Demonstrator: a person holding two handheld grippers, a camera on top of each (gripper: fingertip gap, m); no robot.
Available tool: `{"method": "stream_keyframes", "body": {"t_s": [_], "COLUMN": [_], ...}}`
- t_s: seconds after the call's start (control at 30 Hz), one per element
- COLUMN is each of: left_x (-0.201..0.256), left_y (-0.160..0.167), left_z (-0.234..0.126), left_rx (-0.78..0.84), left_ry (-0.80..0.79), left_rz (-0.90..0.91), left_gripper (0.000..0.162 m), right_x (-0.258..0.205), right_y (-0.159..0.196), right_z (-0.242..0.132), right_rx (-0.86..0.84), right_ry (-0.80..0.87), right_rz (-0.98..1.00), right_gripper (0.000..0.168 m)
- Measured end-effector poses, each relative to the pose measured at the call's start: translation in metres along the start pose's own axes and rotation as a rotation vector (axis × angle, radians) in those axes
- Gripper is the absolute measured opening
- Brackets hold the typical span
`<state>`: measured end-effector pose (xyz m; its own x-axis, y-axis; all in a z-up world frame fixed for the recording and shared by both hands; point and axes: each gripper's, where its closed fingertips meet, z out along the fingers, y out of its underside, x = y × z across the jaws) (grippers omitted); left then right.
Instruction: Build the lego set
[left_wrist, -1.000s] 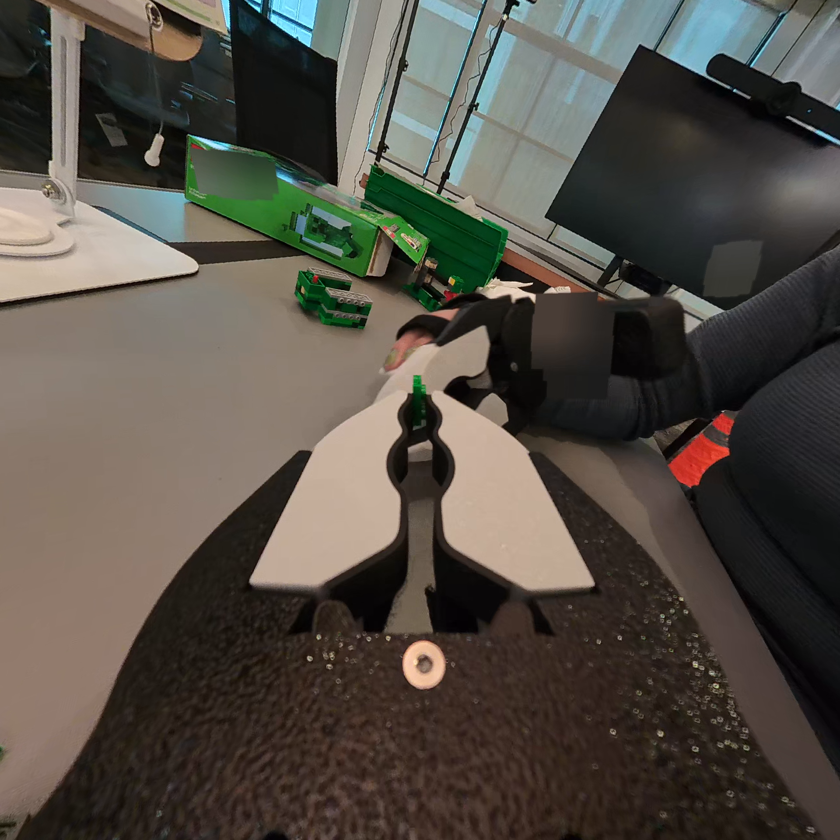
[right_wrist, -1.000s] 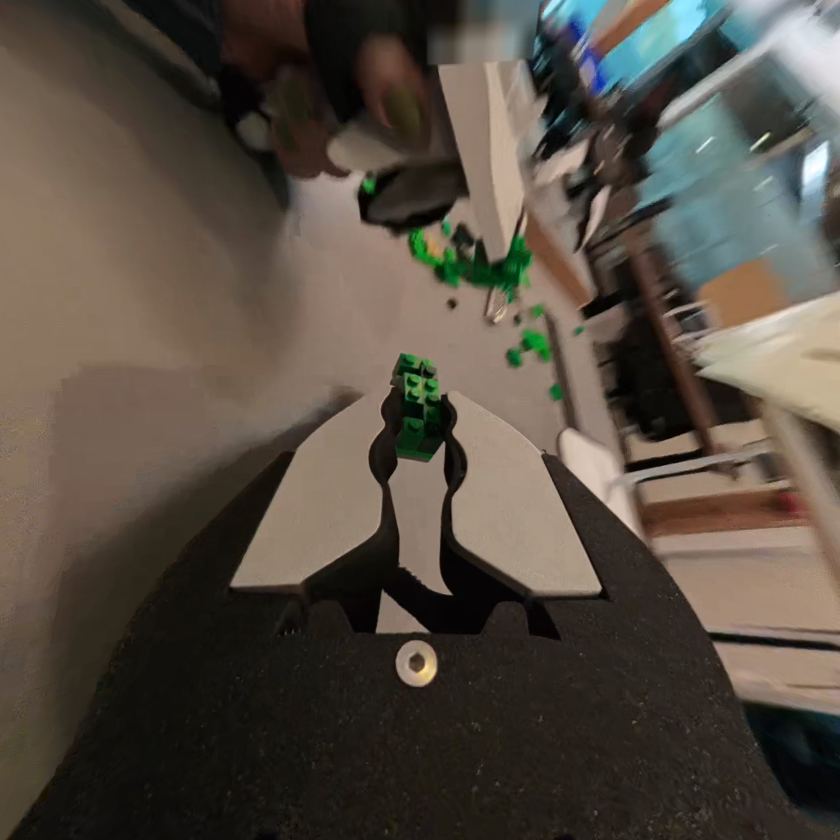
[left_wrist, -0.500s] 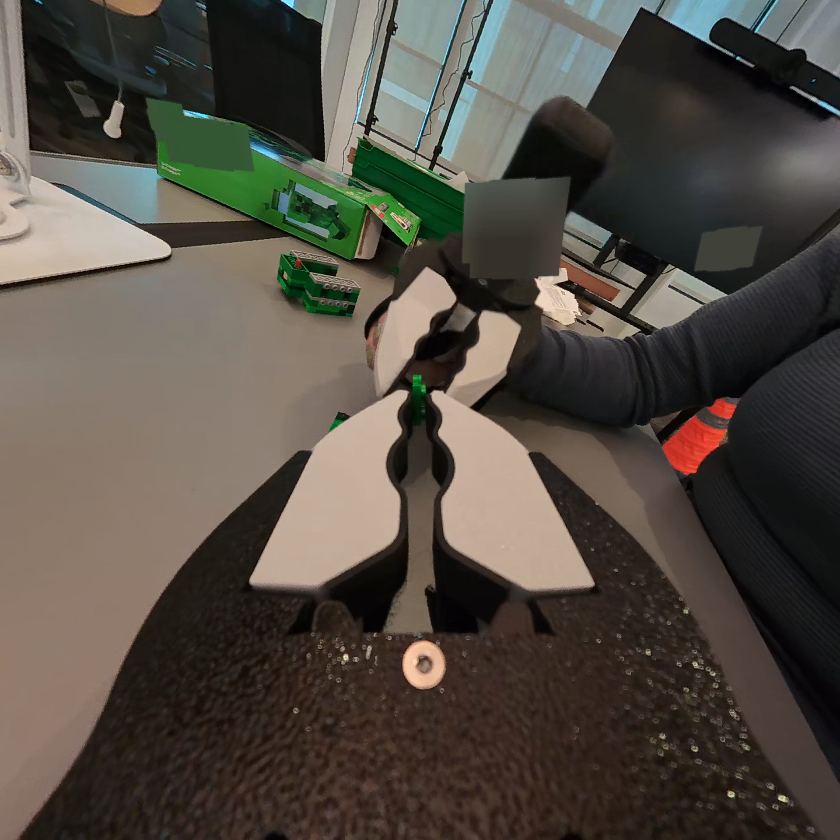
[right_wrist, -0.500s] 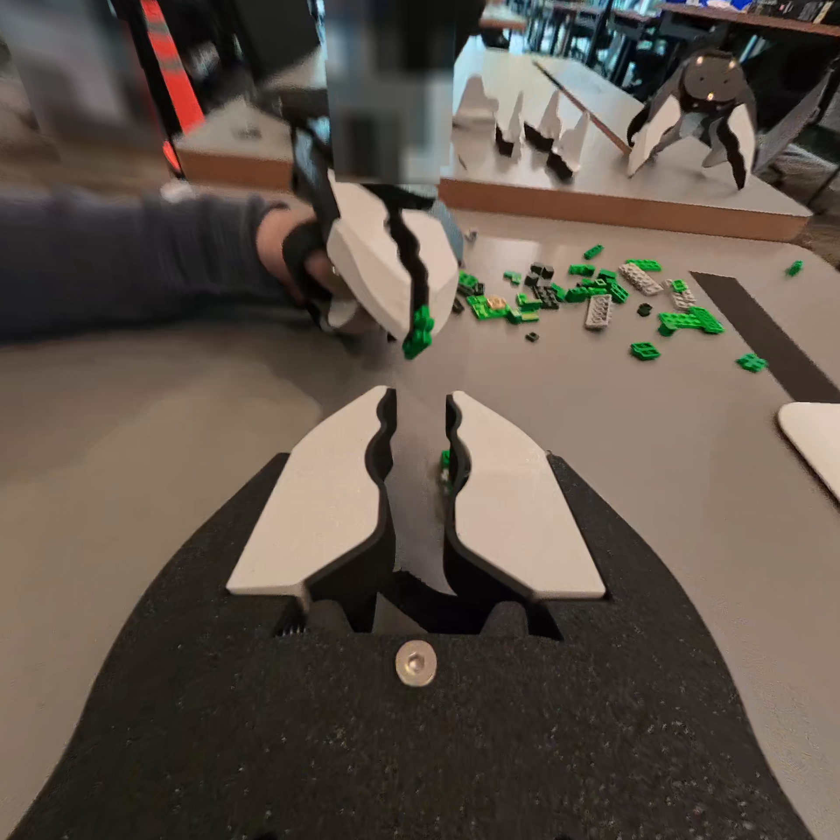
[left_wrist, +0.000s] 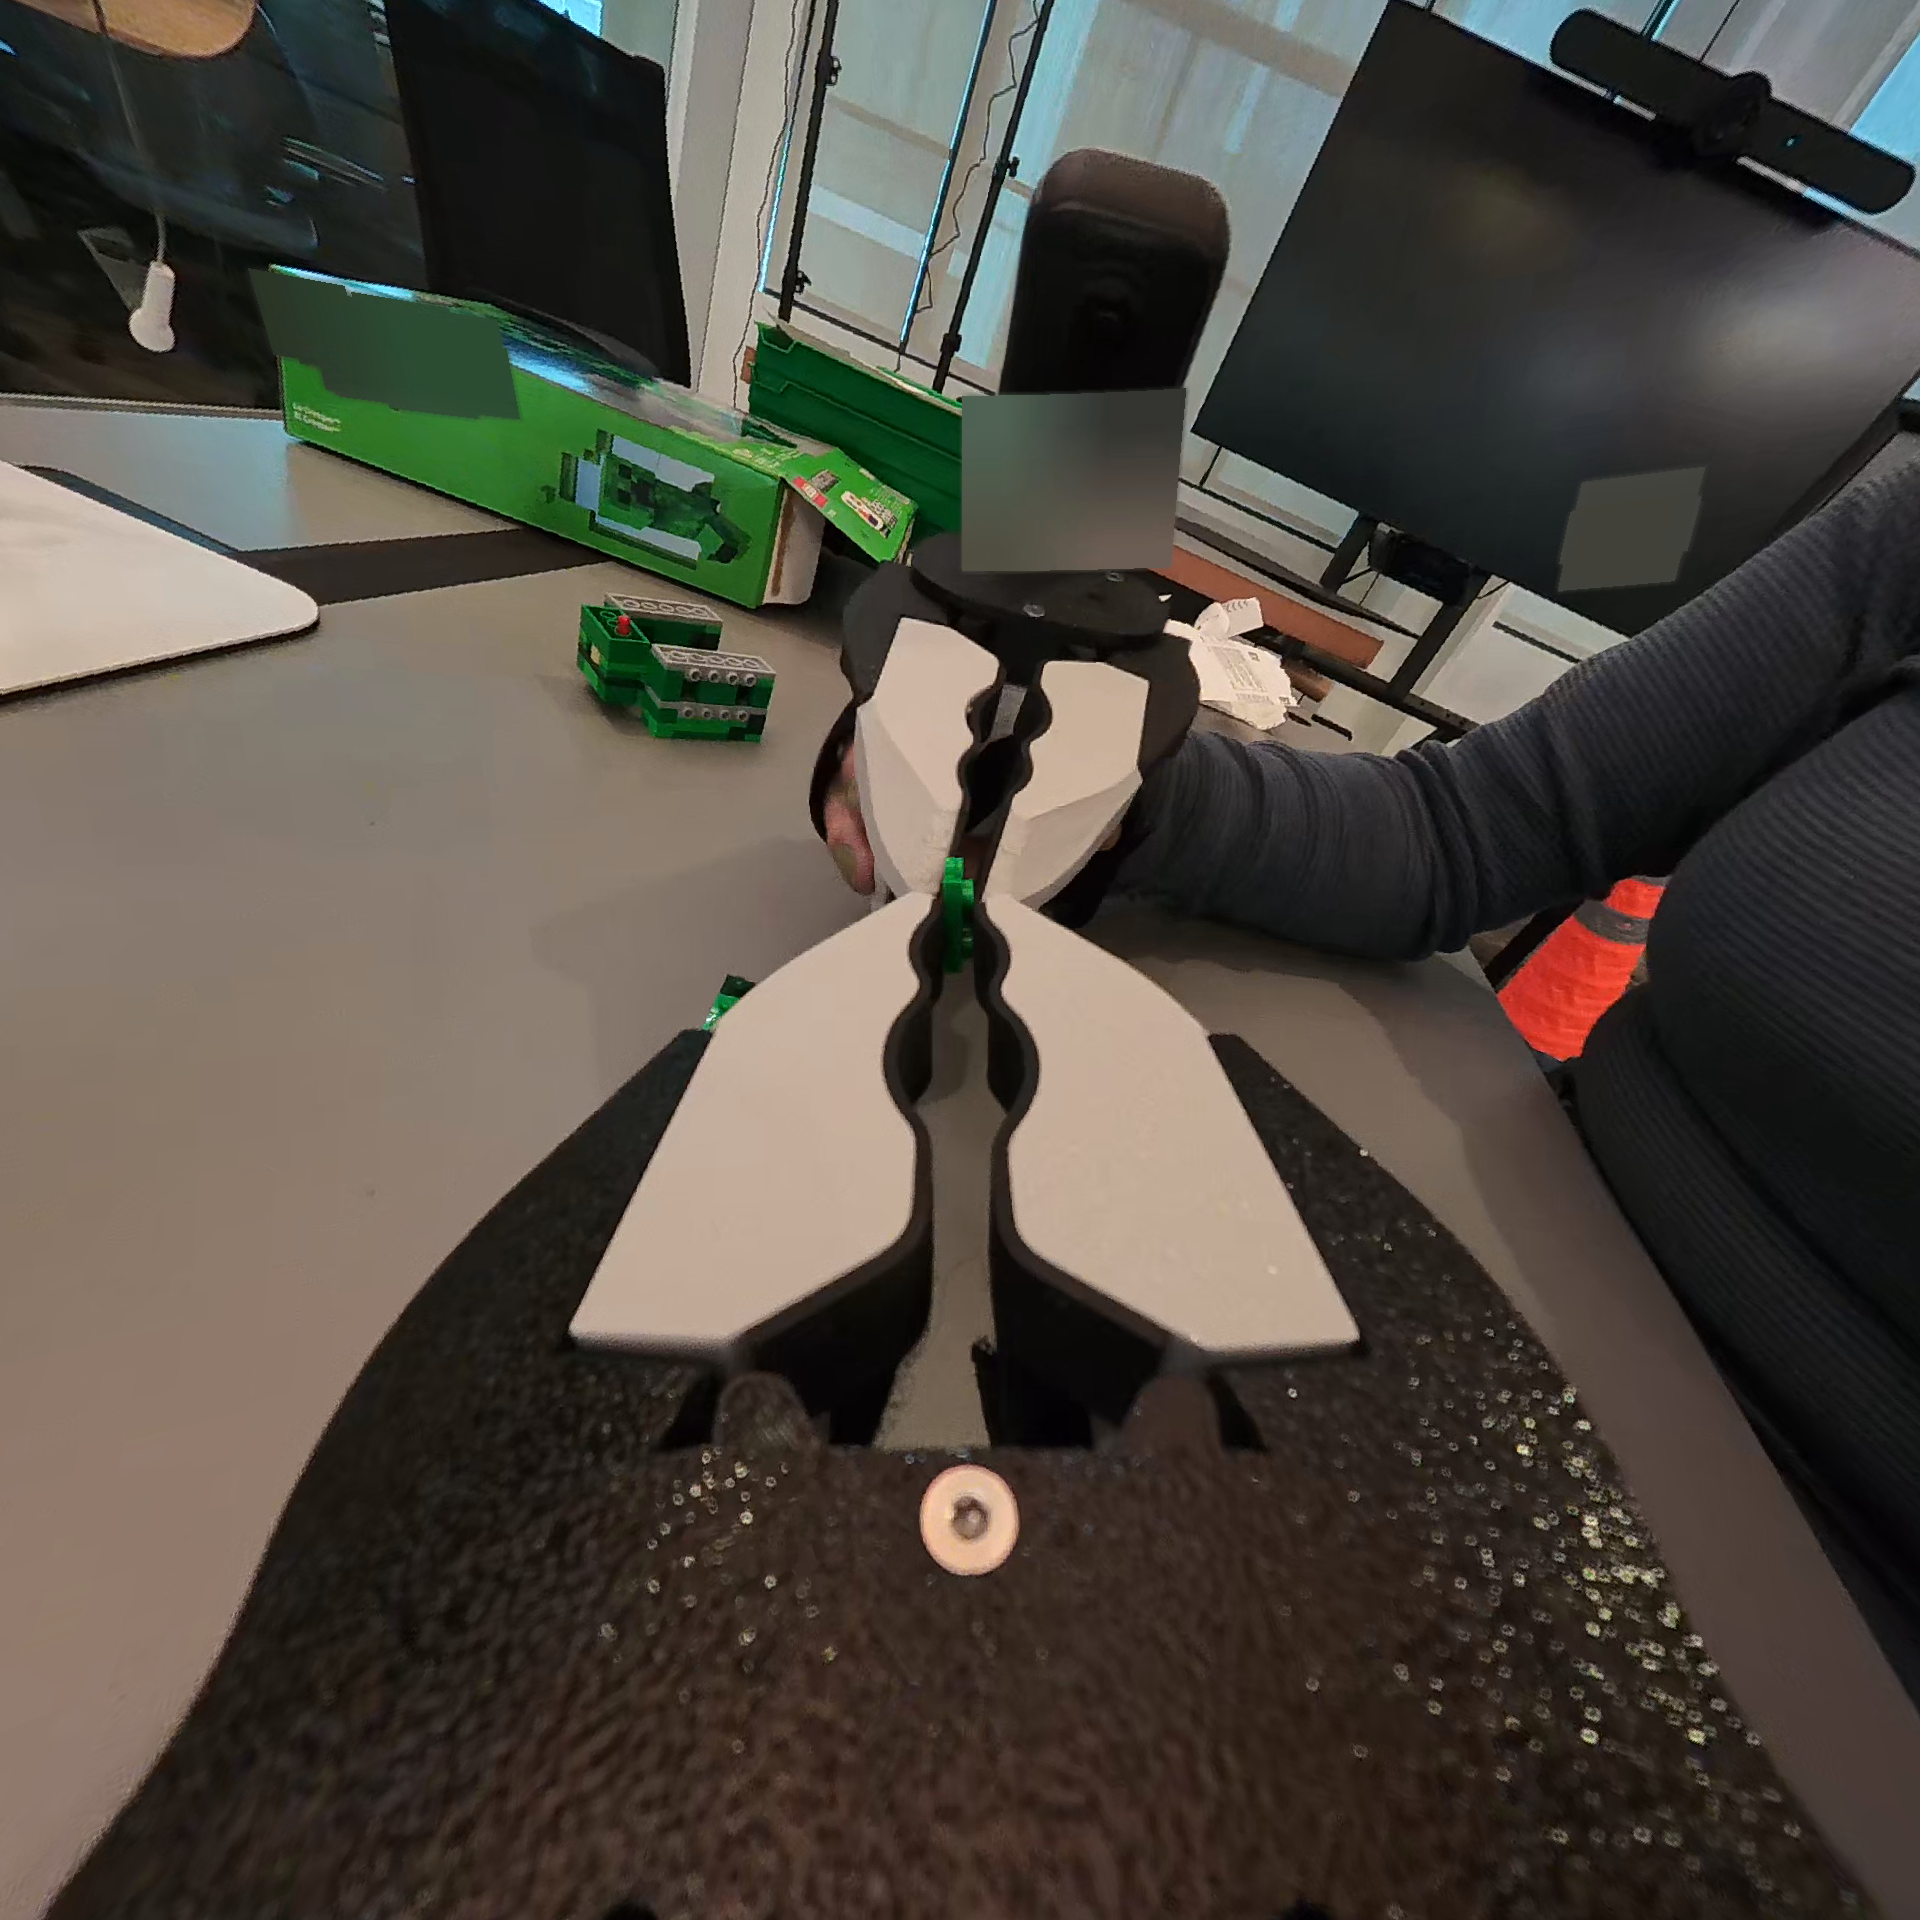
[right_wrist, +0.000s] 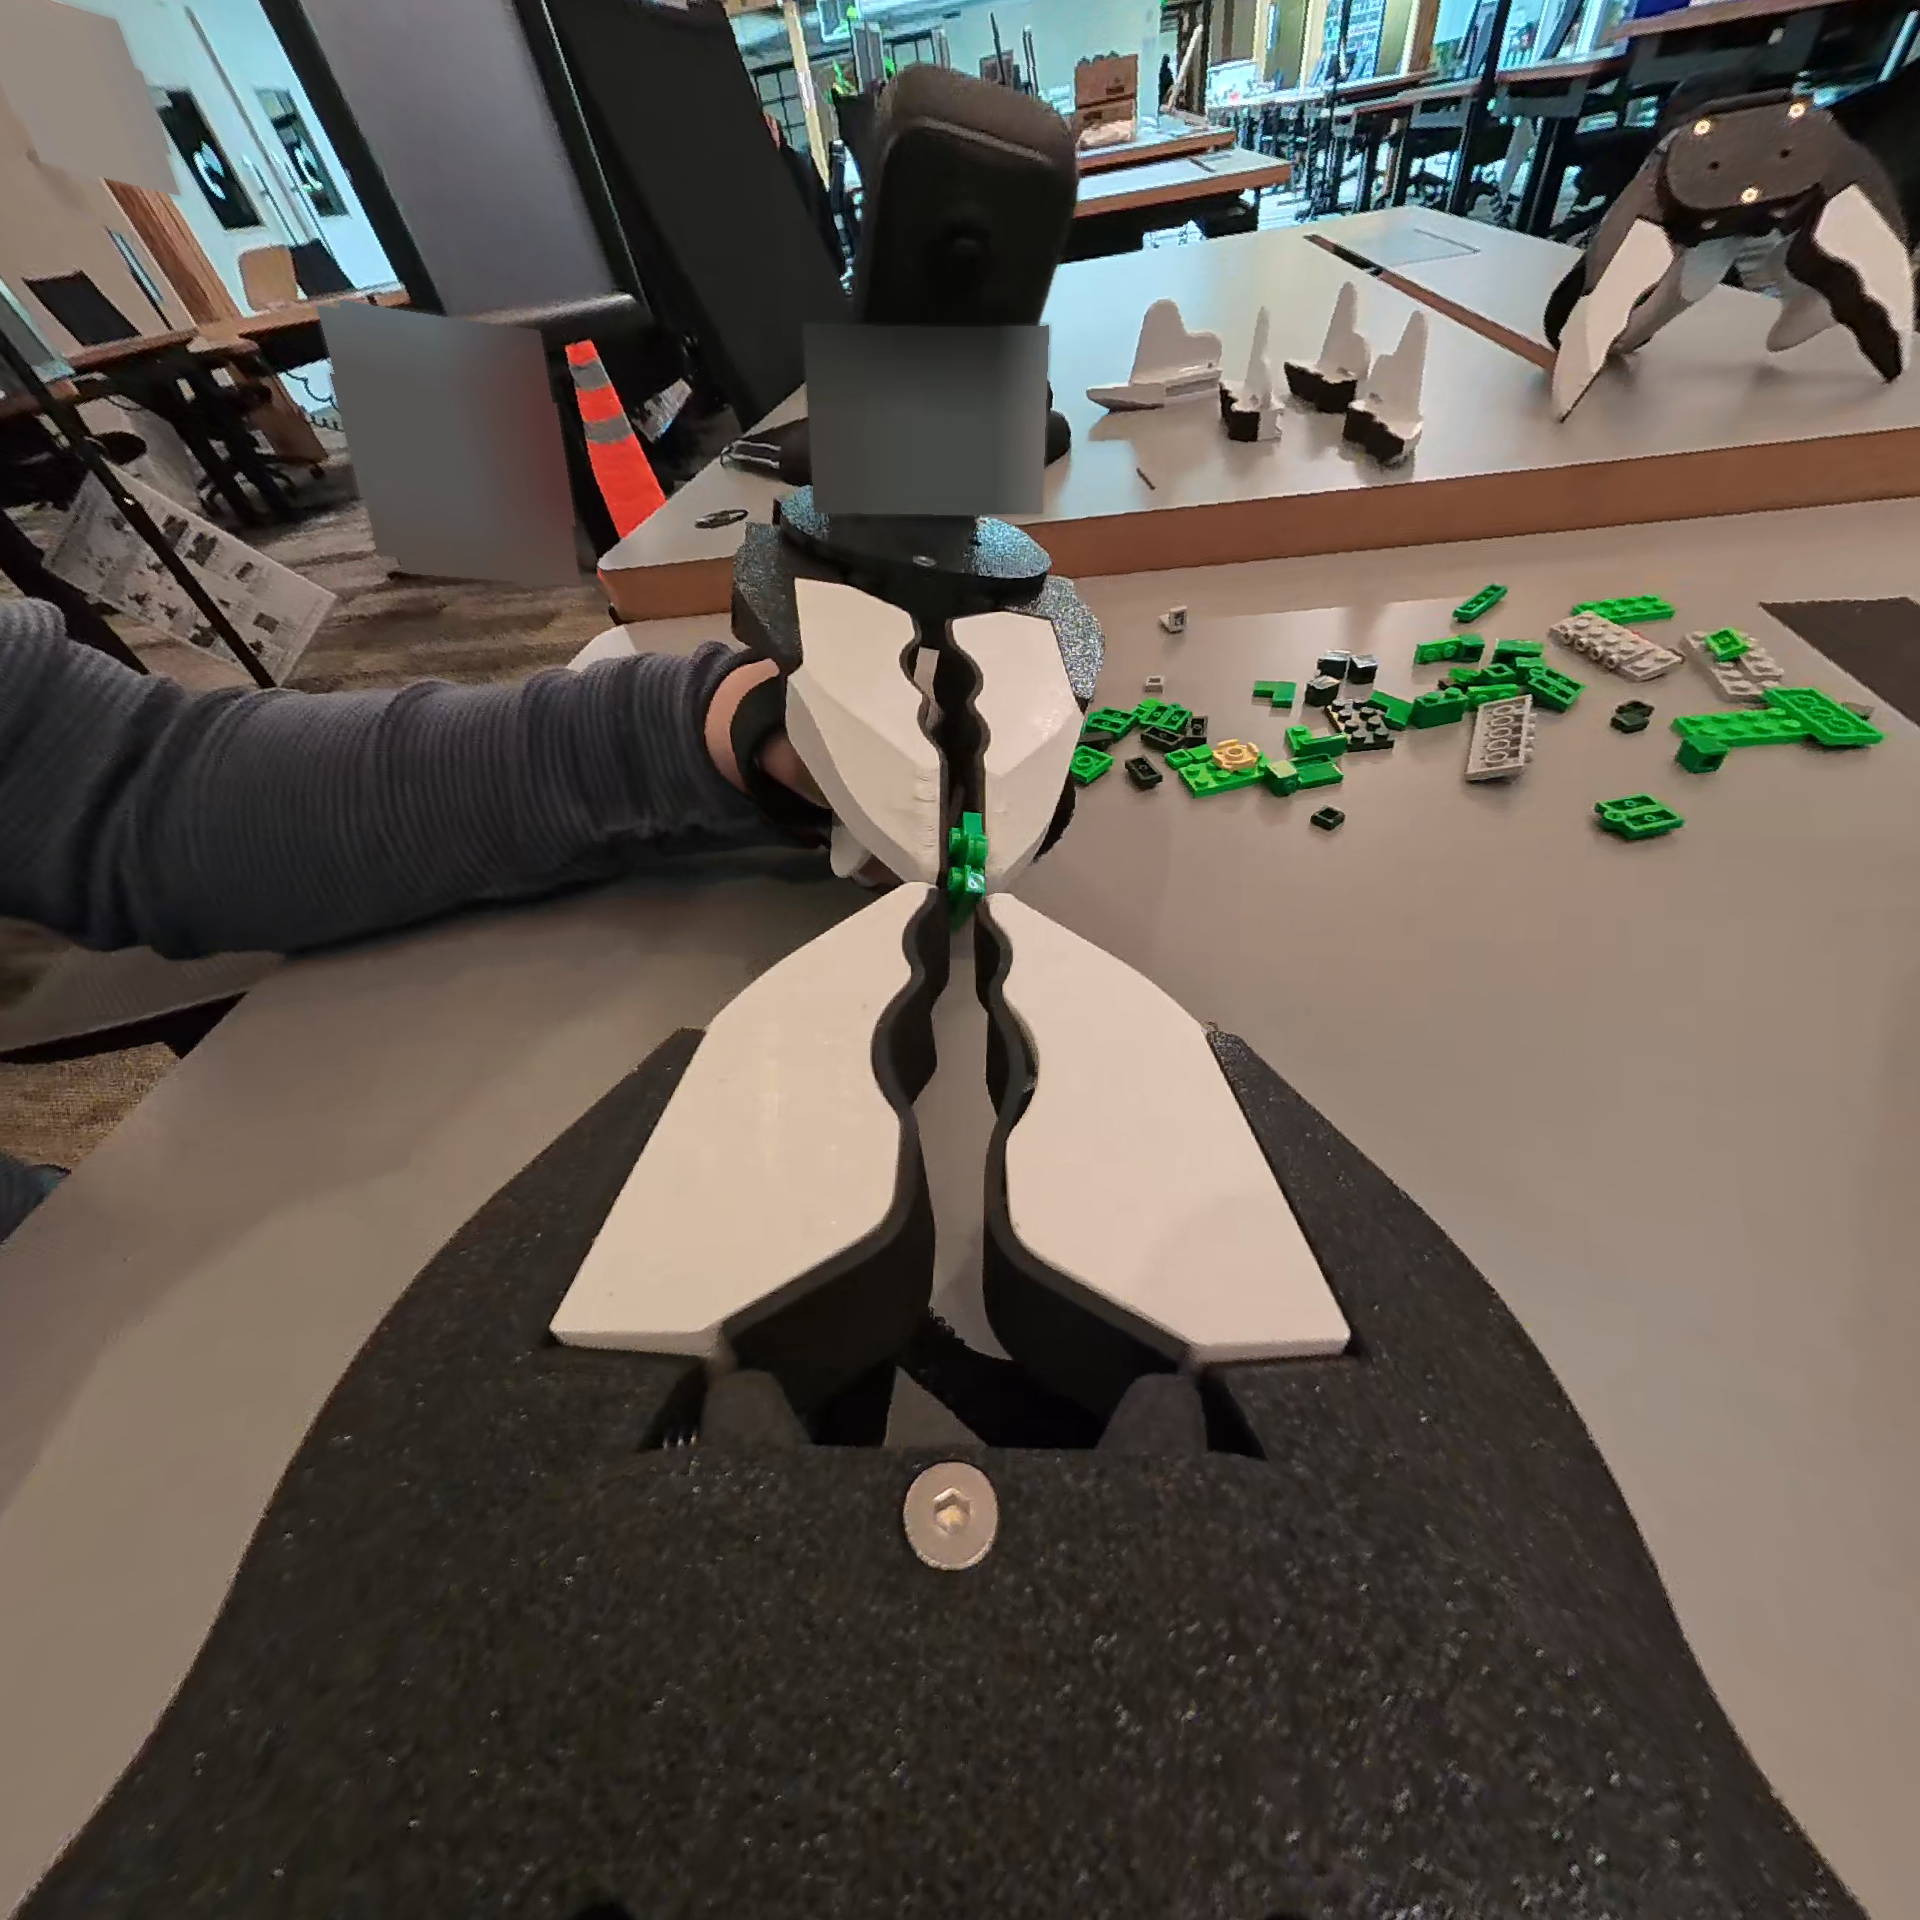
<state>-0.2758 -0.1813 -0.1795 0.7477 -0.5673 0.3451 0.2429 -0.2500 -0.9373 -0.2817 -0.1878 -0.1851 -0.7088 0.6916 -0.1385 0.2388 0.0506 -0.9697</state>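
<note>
Green loose bricks (right_wrist: 1455, 717) right view, box (left_wrist: 540, 468) left

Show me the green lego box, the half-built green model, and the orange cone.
green lego box (left_wrist: 540, 457), left wrist view, on its long front face.
half-built green model (left_wrist: 675, 686), left wrist view, on its middle bricks.
orange cone (right_wrist: 615, 457), right wrist view, on its body.
</note>
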Motion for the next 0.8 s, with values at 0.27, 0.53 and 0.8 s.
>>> {"method": "stream_keyframes", "body": {"t_s": [0.27,0.53,0.8], "left_x": [-0.016,-0.011,-0.006], "left_y": [0.007,0.03,0.043], "left_z": [-0.001,0.013,0.018], "left_rx": [-0.248,-0.468,-0.565], "left_ry": [-0.394,-0.402,-0.358], "left_rz": [0.675,0.934,0.993], "left_gripper": [0.047,0.038,0.023], "right_x": [0.009,-0.003,-0.01], "right_y": [0.012,0.033,0.04], "right_z": [-0.009,-0.015,-0.014], "right_rx": [-0.07,-0.219,-0.265], "right_ry": [-0.05,-0.168,-0.218], "right_rz": [0.168,0.257,0.276], "right_gripper": [0.003,0.003,0.003]}}
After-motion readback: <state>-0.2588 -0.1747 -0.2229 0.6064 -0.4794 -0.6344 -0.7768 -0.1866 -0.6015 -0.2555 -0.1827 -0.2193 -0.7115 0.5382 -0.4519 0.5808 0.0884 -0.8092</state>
